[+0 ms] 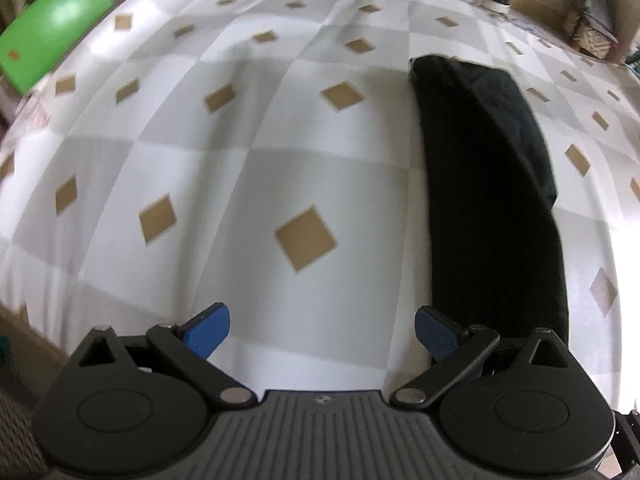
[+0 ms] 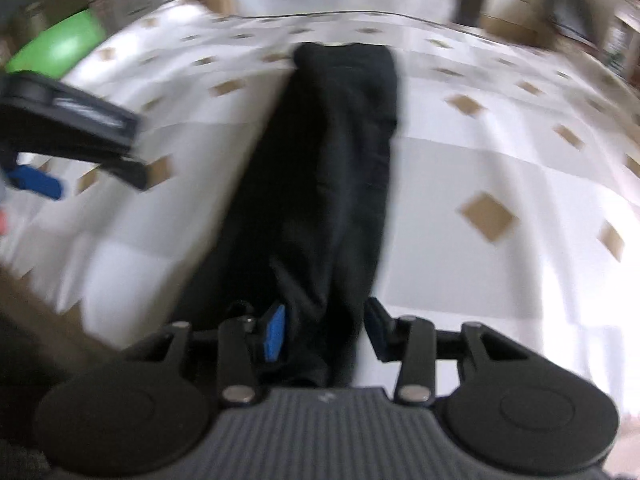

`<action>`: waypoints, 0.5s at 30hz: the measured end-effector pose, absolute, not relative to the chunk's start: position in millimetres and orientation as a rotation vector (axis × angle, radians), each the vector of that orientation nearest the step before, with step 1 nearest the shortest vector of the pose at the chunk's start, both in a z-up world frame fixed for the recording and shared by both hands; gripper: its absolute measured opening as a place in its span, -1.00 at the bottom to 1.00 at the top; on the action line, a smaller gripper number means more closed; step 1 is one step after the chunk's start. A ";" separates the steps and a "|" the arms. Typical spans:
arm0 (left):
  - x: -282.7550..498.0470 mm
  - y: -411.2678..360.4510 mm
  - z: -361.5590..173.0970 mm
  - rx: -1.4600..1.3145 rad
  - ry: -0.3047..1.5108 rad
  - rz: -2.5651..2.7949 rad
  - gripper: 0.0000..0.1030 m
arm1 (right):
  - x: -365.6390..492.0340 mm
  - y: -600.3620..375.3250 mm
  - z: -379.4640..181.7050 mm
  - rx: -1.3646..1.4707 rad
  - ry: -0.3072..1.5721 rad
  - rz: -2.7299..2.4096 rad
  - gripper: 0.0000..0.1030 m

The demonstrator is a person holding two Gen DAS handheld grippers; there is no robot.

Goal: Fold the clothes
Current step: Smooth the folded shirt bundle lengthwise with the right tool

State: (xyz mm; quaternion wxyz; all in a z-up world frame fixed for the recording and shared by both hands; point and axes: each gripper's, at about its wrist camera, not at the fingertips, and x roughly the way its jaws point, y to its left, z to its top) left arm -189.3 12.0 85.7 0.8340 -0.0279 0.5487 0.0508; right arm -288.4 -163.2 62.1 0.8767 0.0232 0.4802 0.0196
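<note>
A long black cloth garment [image 2: 332, 184] is seen folded into a narrow strip on the diamond-patterned white bed [image 1: 280, 160], shorter folds judged outstanding; the left gripper [image 1: 322, 334] is held wide open and empty, the right gripper [image 2: 326, 332] part-open astride the strip's near end, a grip not discernible.

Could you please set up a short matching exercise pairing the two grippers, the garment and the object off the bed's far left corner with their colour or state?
Things:
1. left gripper
2. right gripper
3. garment
4. object off the bed's far left corner

States or colours:
A. bright green
B. black, lying in a long strip on the checked bedspread
C. wide open over bare bedspread, holding nothing
D. fingers either side of the strip's near end, not yet closed on it

Pairs: 1-C, 2-D, 3-B, 4-A
</note>
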 end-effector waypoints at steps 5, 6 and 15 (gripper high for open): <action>-173.7 4.8 98.9 0.035 1.120 0.051 0.92 | -285.1 -161.7 74.3 0.035 0.948 0.035 -0.18; -171.8 4.5 98.3 0.037 1.121 0.046 0.92 | -284.4 -161.3 76.8 0.032 0.937 0.034 -0.17; -159.1 14.8 93.4 -0.082 1.146 0.049 0.92 | -275.4 -154.0 102.5 0.005 0.816 0.111 -0.17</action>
